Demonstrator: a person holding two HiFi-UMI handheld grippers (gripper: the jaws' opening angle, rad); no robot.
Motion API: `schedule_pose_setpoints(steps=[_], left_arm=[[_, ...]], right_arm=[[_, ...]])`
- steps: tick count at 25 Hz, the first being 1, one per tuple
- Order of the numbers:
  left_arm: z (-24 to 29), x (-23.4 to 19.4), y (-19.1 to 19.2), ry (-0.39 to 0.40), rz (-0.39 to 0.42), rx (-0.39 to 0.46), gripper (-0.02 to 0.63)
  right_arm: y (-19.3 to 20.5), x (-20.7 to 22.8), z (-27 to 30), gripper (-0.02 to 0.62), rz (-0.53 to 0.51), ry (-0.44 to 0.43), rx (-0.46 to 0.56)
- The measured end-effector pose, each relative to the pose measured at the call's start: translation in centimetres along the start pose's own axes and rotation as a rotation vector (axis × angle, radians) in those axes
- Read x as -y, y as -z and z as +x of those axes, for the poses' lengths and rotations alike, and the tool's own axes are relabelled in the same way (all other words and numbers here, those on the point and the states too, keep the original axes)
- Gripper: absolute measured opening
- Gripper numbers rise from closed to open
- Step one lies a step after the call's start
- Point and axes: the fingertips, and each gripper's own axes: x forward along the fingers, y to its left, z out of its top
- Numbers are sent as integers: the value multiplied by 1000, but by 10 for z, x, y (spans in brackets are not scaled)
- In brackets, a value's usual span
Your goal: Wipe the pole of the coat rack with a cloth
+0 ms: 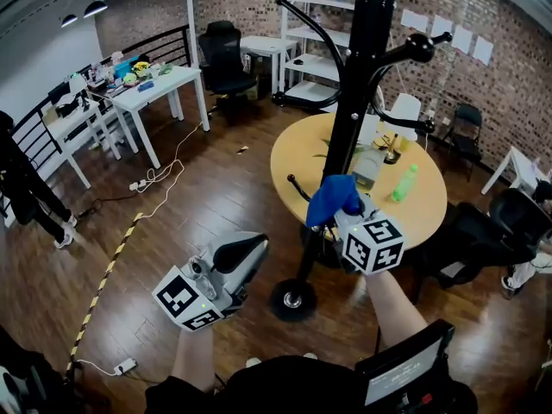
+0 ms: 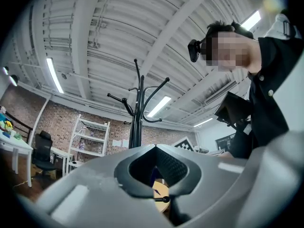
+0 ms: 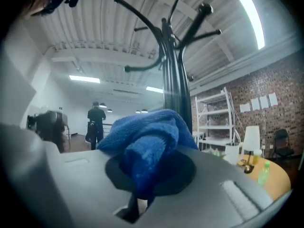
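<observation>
Black coat rack pole (image 1: 348, 119) upright beside the round yellow desk (image 1: 297, 158), long axis vertical, foot on a round base (image 1: 293, 300) on the wooden floor, curved hooks (image 1: 420, 48) branching off higher up. From below in the right gripper view, the same pole (image 3: 175, 87) rising straight toward the ceiling, hook arms spreading at its head.

Right gripper (image 1: 341, 214) at about mid-height of the pole, jaws clamped on a blue cloth (image 1: 335, 197). Cloth (image 3: 148, 139) bunched, bulging up and over the gripper's front, one fold hanging down into the gap. In the head view, lying across the pole's line, against it or just in front; contact not to be made out.

Left gripper (image 1: 246, 253) lower and to the left, apart from the pole, aimed up toward it. Jaws closed tip to tip, nothing between them; only a sliver of the yellow desk visible through the hollow behind the tips.

On the desk beyond the pole, a green bottle (image 1: 404, 182). Farther off, a white desk (image 1: 164, 84) with small items, a black office chair (image 1: 222, 54), and white shelving (image 1: 304, 33) against the brick wall.
</observation>
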Motion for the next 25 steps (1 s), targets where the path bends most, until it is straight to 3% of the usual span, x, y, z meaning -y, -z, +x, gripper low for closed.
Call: schedule_pose_setpoints(steps=[5, 7, 12, 16, 21, 25], left_arm=[[-5, 2, 7, -2, -26, -8, -8], [-5, 3, 8, 0, -32, -10, -8], [-3, 3, 14, 5, -51, -15, -8], [-2, 1, 15, 2, -53, -17, -8], [1, -4, 10, -1, -36, -14, -8], [-2, -8, 6, -3, -20, -18, -8]], right_arm=[[116, -3, 2, 21, 164, -26, -243], [129, -10, -7, 21, 248, -68, -295], [115, -46, -41, 21, 350, -241, -413], [114, -48, -38, 21, 340, -233, -400], [123, -2, -5, 21, 195, -24, -339], [71, 0, 2, 21, 143, -1, -196]])
